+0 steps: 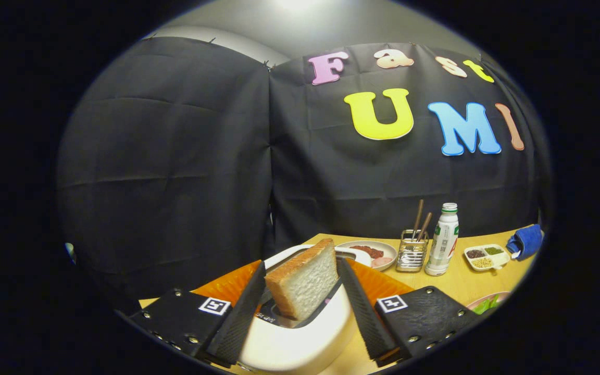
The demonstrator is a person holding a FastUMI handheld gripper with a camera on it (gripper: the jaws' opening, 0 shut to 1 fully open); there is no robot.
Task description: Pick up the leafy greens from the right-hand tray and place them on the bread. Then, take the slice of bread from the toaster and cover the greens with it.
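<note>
Hand-held gripper low in the frame, fingers spread to a moderate width on either side of a slice of bread. Left finger edge touching or nearly touching the slice's crust side; right finger close against the other side. Cannot tell for certain whether both press on it.

Slice of bread standing upright and tilted, lower end down in the slot of a white toaster, upper part raised well out, brown crust along the top and left edge. Toaster at bottom centre, sitting on an orange tray that shows left and right behind the fingers.

Beyond the toaster, right of centre: a round plate with dark reddish and pink food, then a wire holder with brown sticks standing in it, then a white bottle with a green cap, upright and just beside the holder. Further right, a small white divided dish with dark, green and yellowish fillings, and a blue cloth at the far right edge of the wooden bench.

Leafy greens at lower right, on a pale tray just past the right finger mount, partly cut off.
</note>
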